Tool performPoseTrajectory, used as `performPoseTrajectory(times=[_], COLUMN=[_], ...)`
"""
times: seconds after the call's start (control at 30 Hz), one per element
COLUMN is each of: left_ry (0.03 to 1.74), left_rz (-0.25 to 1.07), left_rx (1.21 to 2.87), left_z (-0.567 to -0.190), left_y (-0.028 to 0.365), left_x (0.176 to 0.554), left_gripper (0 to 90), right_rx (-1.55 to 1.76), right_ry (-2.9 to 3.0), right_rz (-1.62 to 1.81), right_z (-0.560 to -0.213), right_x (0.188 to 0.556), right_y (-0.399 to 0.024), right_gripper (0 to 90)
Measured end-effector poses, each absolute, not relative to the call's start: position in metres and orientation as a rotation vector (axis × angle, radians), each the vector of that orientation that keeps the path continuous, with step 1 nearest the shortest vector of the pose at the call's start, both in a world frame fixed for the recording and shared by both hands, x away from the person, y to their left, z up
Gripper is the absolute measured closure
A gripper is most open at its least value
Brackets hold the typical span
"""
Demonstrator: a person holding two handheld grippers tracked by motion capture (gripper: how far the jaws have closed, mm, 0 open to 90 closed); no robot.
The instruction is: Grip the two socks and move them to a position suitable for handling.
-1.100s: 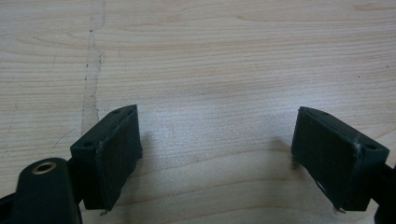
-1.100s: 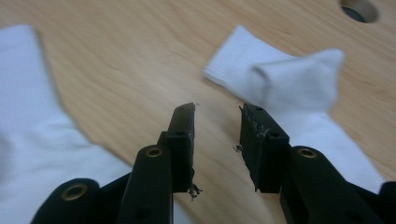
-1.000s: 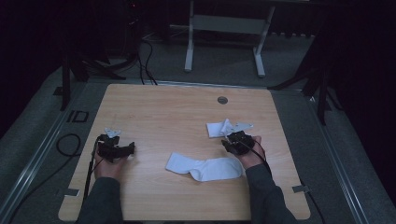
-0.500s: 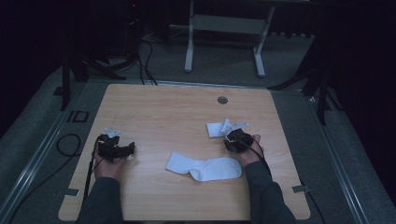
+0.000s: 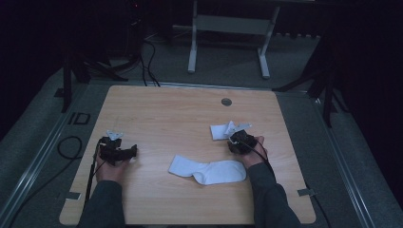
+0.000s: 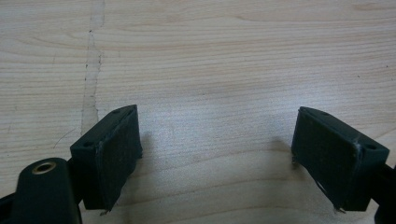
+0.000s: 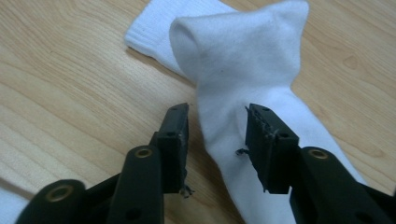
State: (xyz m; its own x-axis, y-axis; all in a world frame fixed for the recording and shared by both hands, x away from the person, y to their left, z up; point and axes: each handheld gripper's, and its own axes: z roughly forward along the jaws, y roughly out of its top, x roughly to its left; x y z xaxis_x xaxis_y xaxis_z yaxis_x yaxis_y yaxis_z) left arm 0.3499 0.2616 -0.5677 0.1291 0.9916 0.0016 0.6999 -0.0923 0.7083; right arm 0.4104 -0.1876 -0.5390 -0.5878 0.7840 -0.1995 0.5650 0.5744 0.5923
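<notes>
Two white socks lie on the wooden table (image 5: 157, 114). One sock (image 5: 209, 172) is spread flat near the front middle. The other sock (image 5: 221, 130) is bunched up at the right, and in the right gripper view this sock (image 7: 243, 70) runs between the jaws of my right gripper (image 7: 217, 112), its far end folded up. The jaws have just been closing around it, with a thin gap left at the left pad (image 7: 182, 140). In the high view the right gripper (image 5: 232, 137) sits at that sock's near edge. My left gripper (image 5: 132, 152) rests at the left, open (image 6: 217, 114) over bare wood.
A round grommet (image 5: 226, 101) sits in the table near its far edge. Beyond the table stands a grey metal frame (image 5: 228, 23), and cables (image 5: 147, 52) lie on the dark floor. A corner of white cloth (image 7: 9, 205) lies by the right gripper's base.
The right gripper has edged slightly toward the bunched sock. The left gripper and the flat sock have not moved.
</notes>
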Motion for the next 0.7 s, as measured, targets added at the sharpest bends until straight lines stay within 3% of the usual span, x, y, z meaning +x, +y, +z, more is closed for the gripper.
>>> performPoseTrajectory(times=[0.23,0.7], left_ry=[1.625,1.625], left_rz=[0.677,0.677], left_rx=[1.855,1.855], left_z=[-0.568,-0.568], left_y=[0.262,0.262], left_x=[0.35,0.35], left_gripper=[15.8,15.9], right_rx=[1.062,1.039], right_ry=[2.376,2.381], right_rz=[0.665,0.583], right_z=[-0.536,-0.529], right_x=[0.41,0.398], right_y=[-0.191,-0.225], right_gripper=[87.6,87.8])
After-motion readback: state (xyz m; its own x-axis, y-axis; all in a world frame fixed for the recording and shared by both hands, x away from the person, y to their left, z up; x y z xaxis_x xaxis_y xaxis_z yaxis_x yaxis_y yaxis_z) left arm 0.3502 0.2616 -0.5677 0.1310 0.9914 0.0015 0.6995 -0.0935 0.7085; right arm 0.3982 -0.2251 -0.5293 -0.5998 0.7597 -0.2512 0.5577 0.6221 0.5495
